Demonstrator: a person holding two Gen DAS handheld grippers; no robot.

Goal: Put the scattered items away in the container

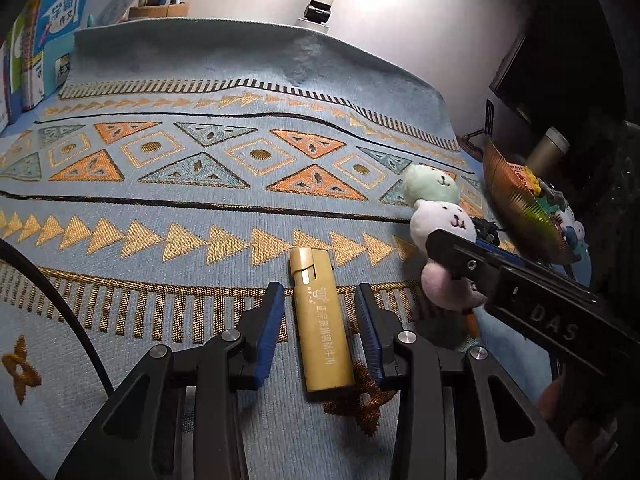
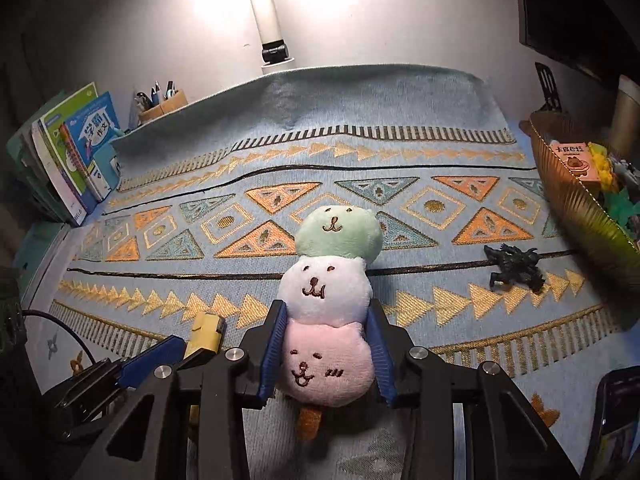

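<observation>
A gold lighter-shaped case [image 1: 322, 320] lies on the patterned blue cloth between the pads of my left gripper [image 1: 320, 300]; a gap shows on each side, so the jaws stand open around it. A plush stick of three faces, green, white and pink [image 2: 326, 292], lies lengthwise in my right gripper [image 2: 326, 312], whose blue pads press the pink bottom ball. The left wrist view shows the same plush [image 1: 440, 208] with the right gripper's finger across it. The gold ribbed basket [image 2: 580, 208] stands at the right edge with several toys inside.
A small black monster figure [image 2: 516, 268] lies on the cloth near the basket. Books [image 2: 76, 160] and a pen holder [image 2: 162, 106] line the back left, a lamp post [image 2: 268, 12] the back wall. A phone [image 2: 616, 420] lies near right, a black cable [image 1: 60, 304] near left.
</observation>
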